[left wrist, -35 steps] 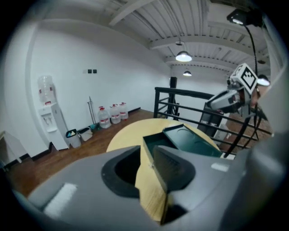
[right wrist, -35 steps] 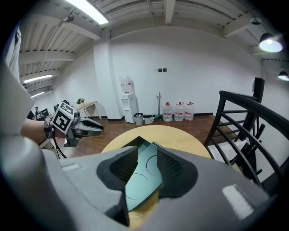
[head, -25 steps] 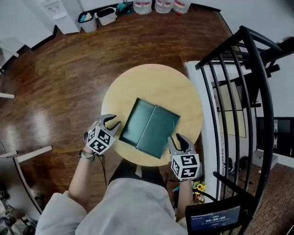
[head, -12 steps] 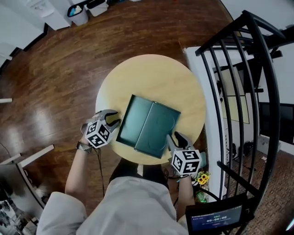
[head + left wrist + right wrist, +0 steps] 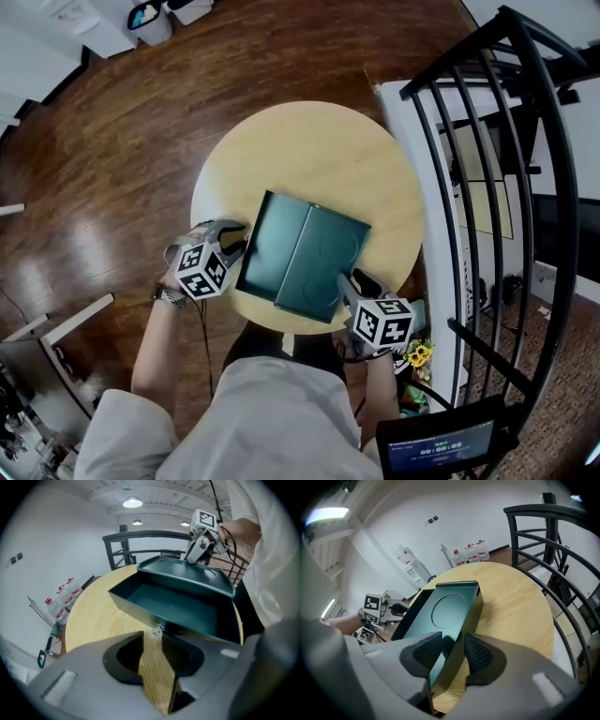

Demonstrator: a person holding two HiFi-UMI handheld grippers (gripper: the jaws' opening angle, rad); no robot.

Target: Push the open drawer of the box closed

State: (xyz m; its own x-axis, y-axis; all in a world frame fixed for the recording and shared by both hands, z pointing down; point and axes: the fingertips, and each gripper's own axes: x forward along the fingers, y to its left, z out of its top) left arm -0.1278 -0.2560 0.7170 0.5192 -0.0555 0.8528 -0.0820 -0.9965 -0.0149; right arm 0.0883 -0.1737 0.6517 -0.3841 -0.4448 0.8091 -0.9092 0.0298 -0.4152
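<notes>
nearest the person, at the desk's 5 o'clock edge, the right gripper [image 5: 354, 279] has dropped onto the near corner of the dark green box [image 5: 336, 246]. its jaws have been opening over the last second and now stand wide. they straddle that corner, one over the lid and one beside the side wall, and i see no pad pressing on it.

at about 8 o'clock the left gripper [image 5: 234, 236] has also come down and rolled level with the desk. its jaws have just eased in a little but remain well apart. only bare wood shows between them, and the drawer [image 5: 272, 246] front sits just past their tips.

the drawer juts from the box toward 8 o'clock, an empty tray that looks as far out as a second ago. the box lies a little toward 6 o'clock from the middle of the round wooden desk [image 5: 309, 150].

so i judge the approach is done and the push has not begun. the right gripper looks placed to brace the box while the left drives the drawer toward 2 o'clock.

beyond, a black railing [image 5: 487, 187] stands at 3 o'clock, and the wooden floor [image 5: 103, 141] runs off to 10 o'clock.
</notes>
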